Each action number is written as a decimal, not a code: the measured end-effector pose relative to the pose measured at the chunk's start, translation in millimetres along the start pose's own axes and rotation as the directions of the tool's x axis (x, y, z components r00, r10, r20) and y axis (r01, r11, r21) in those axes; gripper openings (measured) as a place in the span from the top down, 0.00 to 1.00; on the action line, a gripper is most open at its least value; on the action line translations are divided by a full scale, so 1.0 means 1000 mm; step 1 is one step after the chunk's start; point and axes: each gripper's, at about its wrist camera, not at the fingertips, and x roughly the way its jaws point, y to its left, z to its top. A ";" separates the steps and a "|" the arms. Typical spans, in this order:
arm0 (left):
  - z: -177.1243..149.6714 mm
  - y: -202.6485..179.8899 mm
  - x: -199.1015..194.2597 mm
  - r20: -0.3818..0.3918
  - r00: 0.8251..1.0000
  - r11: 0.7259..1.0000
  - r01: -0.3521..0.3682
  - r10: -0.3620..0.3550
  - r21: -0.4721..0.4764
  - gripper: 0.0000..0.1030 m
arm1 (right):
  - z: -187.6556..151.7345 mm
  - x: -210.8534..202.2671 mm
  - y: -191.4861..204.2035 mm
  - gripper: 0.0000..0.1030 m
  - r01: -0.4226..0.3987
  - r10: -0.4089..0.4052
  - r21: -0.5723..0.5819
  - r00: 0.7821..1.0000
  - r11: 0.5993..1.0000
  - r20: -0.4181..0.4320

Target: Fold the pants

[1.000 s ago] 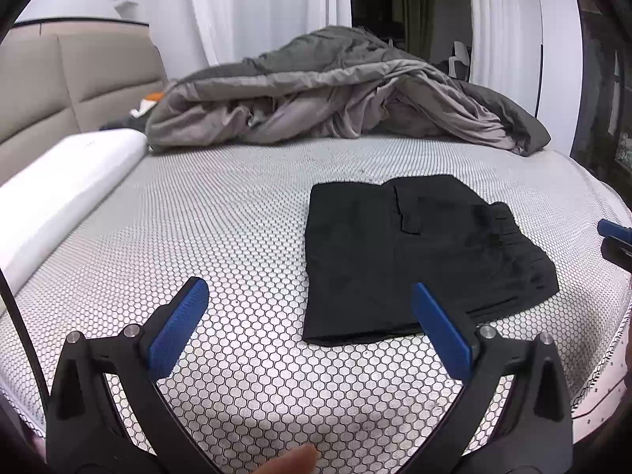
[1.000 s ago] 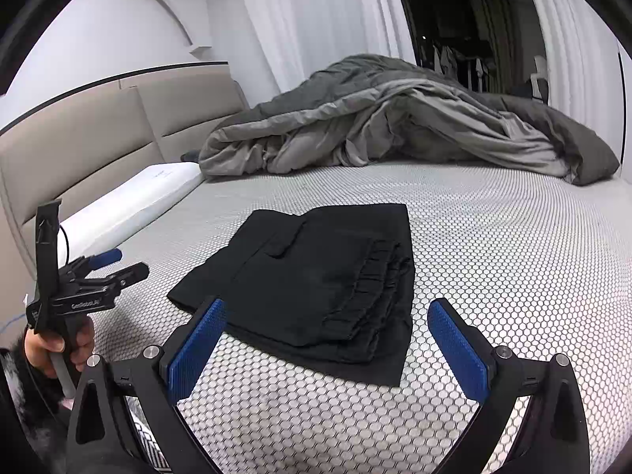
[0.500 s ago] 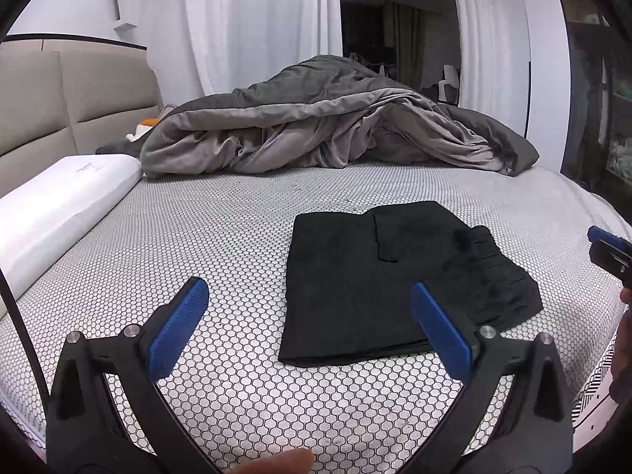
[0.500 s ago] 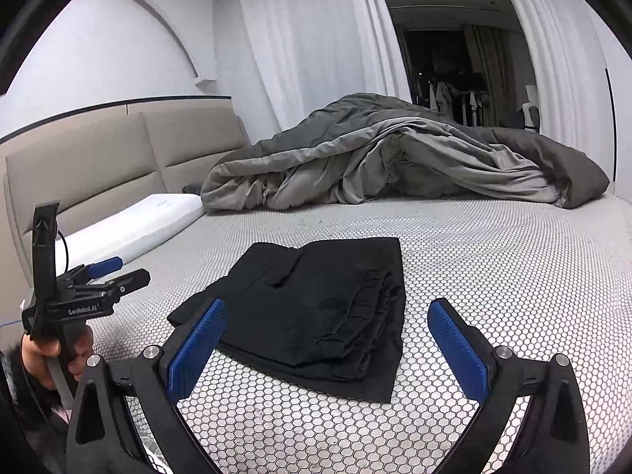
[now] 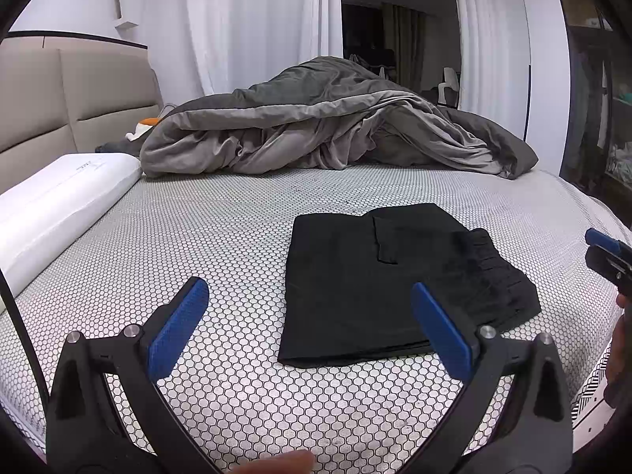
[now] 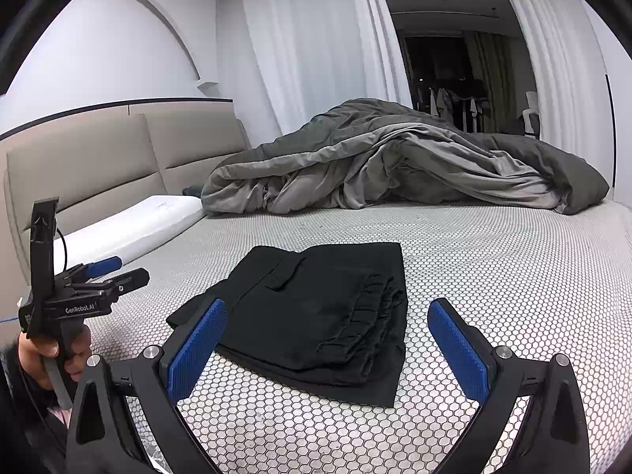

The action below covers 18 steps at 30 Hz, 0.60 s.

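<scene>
Both hand-held grippers have drawn back, jaws wide and empty, from the folded black fabric pants (image 5: 387, 280); best leave the neat stack undisturbed.

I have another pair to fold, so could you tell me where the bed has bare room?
Bare sheet lies between the pillow and pants, and right of the pants in the right view. The duvet crowds the far end.

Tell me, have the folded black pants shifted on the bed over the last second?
Cannot tell. The pants sit lower against the grey duvet, but the whole scene shifted likewise, so the camera probably moved.
</scene>
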 end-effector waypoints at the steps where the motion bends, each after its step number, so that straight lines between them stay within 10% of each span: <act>1: 0.000 0.000 0.000 0.000 1.000 1.000 -0.001 0.001 -0.001 0.01 | 0.000 0.000 0.000 0.00 0.002 -0.002 0.000 1.000 1.000 0.002; 18: -0.002 0.008 0.004 0.005 1.000 1.000 -0.011 0.011 0.009 0.01 | -0.002 0.002 0.001 0.00 0.003 -0.003 -0.013 1.000 1.000 0.002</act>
